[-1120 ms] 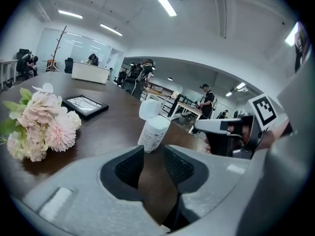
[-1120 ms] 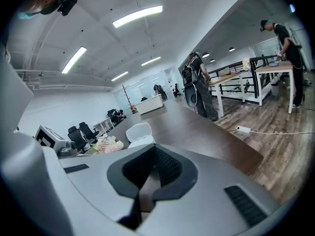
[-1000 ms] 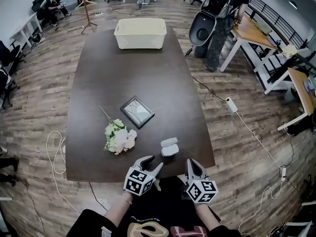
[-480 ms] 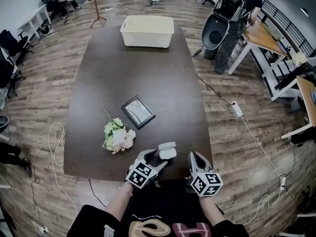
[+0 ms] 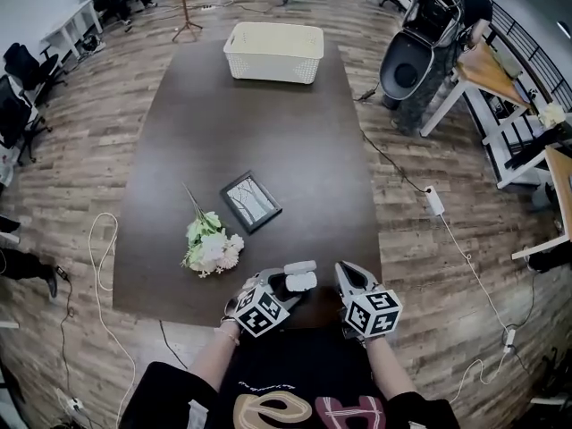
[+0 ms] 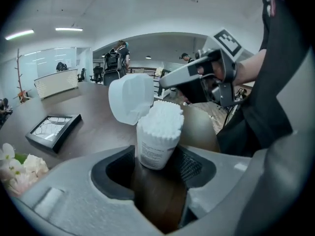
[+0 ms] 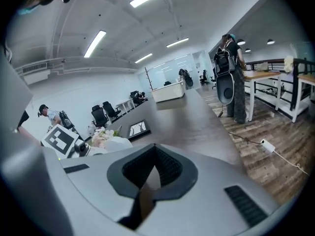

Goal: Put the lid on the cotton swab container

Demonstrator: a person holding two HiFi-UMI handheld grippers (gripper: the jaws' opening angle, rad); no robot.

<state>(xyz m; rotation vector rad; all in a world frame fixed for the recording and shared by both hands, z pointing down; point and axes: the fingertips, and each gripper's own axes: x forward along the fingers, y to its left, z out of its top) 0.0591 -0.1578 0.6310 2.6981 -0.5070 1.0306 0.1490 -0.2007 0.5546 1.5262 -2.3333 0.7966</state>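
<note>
Left gripper [image 6: 157, 165], just right of flowers [image 5: 210, 247]: jaws just opened wide, straddling, not pressing | cotton swab container [image 6: 158, 132] between them: upright, long axis vertical, mouth up, lid [image 6: 130, 98] flipped back | right gripper [image 7: 152, 173], farther right: closed, empty | risk I judged: pushing the lid tips the unheld container, spilling swabs.

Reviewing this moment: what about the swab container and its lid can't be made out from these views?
- Label print on the container: blurred in the left gripper view, too small in the head view.
- How the lid joins it: the swabs cover the joint in the left gripper view.
- Container's near side, head view: covered by the left gripper.
- Container, right gripper view: mostly behind the right gripper itself.
</note>
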